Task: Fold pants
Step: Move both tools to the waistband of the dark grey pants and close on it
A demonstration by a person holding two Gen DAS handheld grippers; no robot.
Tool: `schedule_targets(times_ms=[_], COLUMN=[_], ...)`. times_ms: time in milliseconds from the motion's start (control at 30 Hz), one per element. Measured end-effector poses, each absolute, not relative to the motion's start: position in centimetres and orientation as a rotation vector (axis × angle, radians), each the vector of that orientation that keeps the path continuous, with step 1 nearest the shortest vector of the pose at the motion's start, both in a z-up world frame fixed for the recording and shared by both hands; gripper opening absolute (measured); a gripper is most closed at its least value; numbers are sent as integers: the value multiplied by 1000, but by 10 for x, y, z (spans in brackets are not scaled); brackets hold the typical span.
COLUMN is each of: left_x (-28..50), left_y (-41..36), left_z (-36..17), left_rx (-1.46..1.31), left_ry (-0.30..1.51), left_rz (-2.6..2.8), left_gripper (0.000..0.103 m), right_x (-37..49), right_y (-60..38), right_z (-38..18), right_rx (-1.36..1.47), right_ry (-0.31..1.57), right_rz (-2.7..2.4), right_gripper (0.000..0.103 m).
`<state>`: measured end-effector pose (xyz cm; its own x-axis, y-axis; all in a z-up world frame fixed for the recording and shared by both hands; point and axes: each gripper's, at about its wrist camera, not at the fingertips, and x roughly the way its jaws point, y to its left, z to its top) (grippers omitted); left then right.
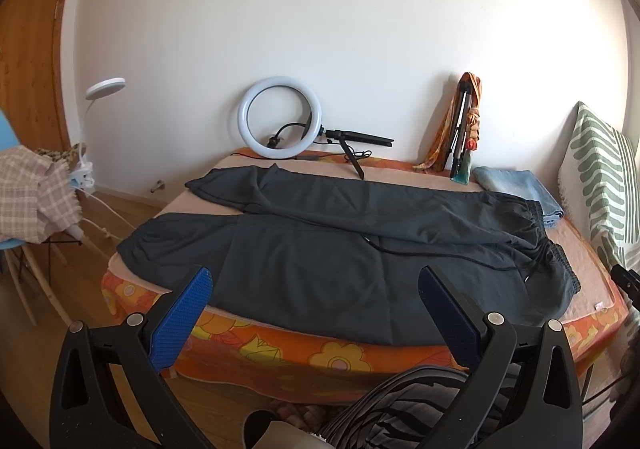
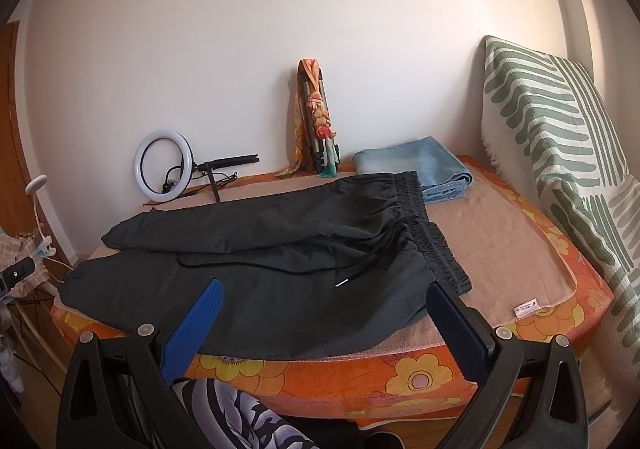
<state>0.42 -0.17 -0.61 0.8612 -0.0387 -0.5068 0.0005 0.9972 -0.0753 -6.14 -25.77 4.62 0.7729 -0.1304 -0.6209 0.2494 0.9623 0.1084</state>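
Note:
Dark grey pants (image 1: 320, 249) lie spread flat on the bed, legs to the left, elastic waistband (image 1: 560, 249) with a loose drawstring to the right. They also show in the right wrist view (image 2: 280, 261), waistband (image 2: 436, 245) at right. My left gripper (image 1: 316, 281) is open and empty, held in front of the bed's near edge, level with the near leg. My right gripper (image 2: 324, 297) is open and empty, in front of the near edge by the waist end. Neither touches the pants.
The bed has an orange flowered mattress (image 1: 280, 353) under a beige blanket (image 2: 500, 249). Folded blue jeans (image 2: 420, 165), a ring light (image 1: 279, 117), a wrapped tripod (image 2: 316, 121) stand at the back. A striped cushion (image 2: 560, 149) leans at right. A chair with cloth (image 1: 32, 201) stands left.

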Motion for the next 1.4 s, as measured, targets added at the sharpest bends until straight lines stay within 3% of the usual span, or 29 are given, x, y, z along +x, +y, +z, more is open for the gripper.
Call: schedule_targets(times_ms=[733,1100,1400], left_x=[64,145,224], left_y=[56,112,136], left_z=[-21,-2,-5], left_rx=[-78,-33,-19], left_ry=[588,604,670], left_rz=[-32,17,12], left_gripper=[103,103,102], right_x=[28,110,195], right_y=[-251,-231,-219], right_z=[75,97,73], right_rx=[176,24,-37], right_ry=[668,636,701], right_rz=[-62,26,119], right_gripper=[103,103,103])
